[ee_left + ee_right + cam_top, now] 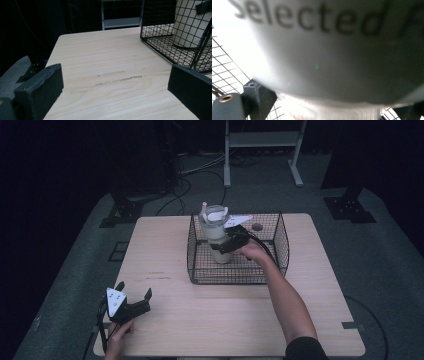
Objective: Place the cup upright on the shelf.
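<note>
1. The right gripper reaches into the black wire basket at the far middle of the wooden table, its jaws set on either side of a cream-coloured tumbler that stands upright inside.

2. In the right gripper view the tumbler's printed wall presses close to the lens, a dark jaw at each lower corner. The jaws look clamped around the cup's lower body, though contact itself is blurred at this range.

3. The tumbler carries a clear lid with a straw rising from it, and it stands toward the basket's left half, apart from the wire walls.

4. The left gripper rests near the table's front left corner, well apart from the basket, its jaws spread and holding nothing. Bare wood shows between the two pads in the left gripper view.

5. Risks, as judged from here: the grip sits low on a tall, top-heavy cup, so a quick lift could let it tip or slide through the jaws.

6. The lid or the straw could catch the basket's rim on the way out, dragging the light basket along, since the free gripper is not steadying it.
</note>
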